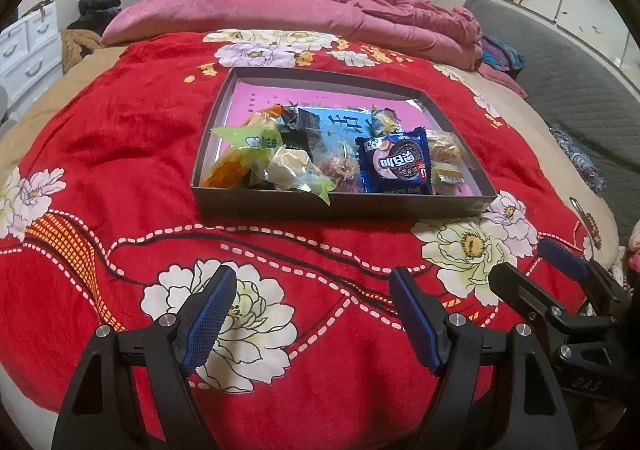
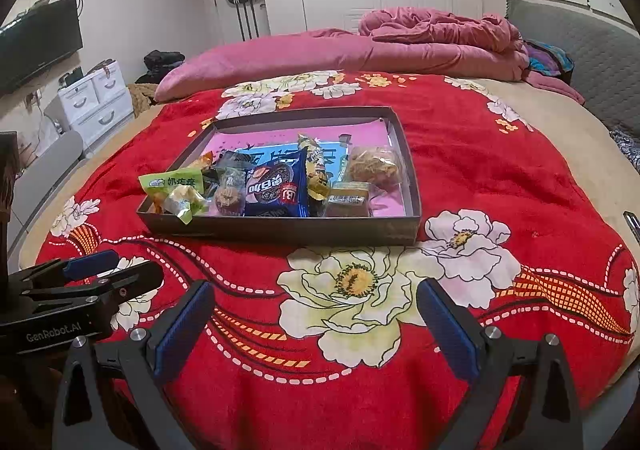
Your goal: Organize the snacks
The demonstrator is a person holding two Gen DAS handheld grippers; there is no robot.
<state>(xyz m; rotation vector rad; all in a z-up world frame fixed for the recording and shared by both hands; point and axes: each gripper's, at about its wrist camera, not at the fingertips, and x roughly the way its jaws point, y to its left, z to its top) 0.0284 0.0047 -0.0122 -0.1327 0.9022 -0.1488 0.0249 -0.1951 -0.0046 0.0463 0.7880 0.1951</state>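
Blanket [image 1: 140, 154] comes first, big and red with flowers, spread over the bed, and it is soft, so things on it can tip or slide. On it sits the box [image 1: 340, 206], flat and dark with low walls and a pink floor. All the snacks are in the box, bunched at the near side; the far part is bare. None lie out on the blanket. So the job looks close to done, or the snacks may need to be lined up inside; I cannot tell which. The left gripper [image 1: 316, 310] hangs over the blanket, well short of the box, with its jaws wide open and nothing in them. The right gripper [image 2: 316, 322] is just beside it, also wide open and empty. The biggest snack is the blue cookie pack [image 1: 394, 164], near the middle of the near wall. The green pack [image 1: 256, 144] sits at the left end and pokes over the wall. A small clear pack [image 1: 446, 146] lies at the right end. To do this well, I would come down from above, not from the side, so the box does not slide. I would pinch one pack by its flat end, softly, so nothing inside cracks. The green pack looks easiest, since it sticks out. The other gripper could hold the box wall steady.
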